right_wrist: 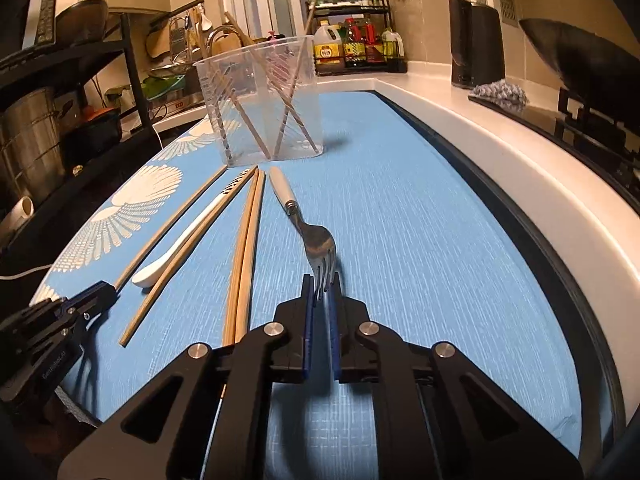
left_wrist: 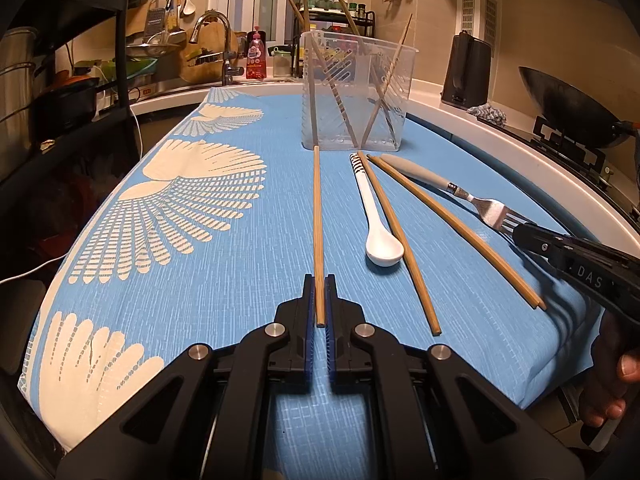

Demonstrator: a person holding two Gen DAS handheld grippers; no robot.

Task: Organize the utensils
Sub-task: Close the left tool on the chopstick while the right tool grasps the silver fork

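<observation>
A blue patterned cloth [left_wrist: 224, 264] carries the utensils. My left gripper [left_wrist: 319, 280] is shut on the near end of a single wooden chopstick [left_wrist: 318, 216] that points toward a clear plastic holder [left_wrist: 356, 92] with several chopsticks standing in it. Right of it lie a white spoon [left_wrist: 378, 232], another chopstick [left_wrist: 394, 240] and a close pair of chopsticks [left_wrist: 452, 224]. My right gripper [right_wrist: 322, 282] is shut on the tines of a white-handled fork [right_wrist: 316, 236] lying on the cloth. The left gripper [right_wrist: 108, 290] shows at the left of the right wrist view, the right gripper [left_wrist: 524, 232] at the right of the left wrist view.
A white counter edge [right_wrist: 500, 168] runs along the right of the cloth, with a black kettle [right_wrist: 476, 40], a wok [right_wrist: 580, 60] on a stove and a grey rag [right_wrist: 500, 92]. Behind the holder stand a faucet [left_wrist: 212, 36], a bottle rack [right_wrist: 356, 48] and a dark shelf [left_wrist: 80, 60].
</observation>
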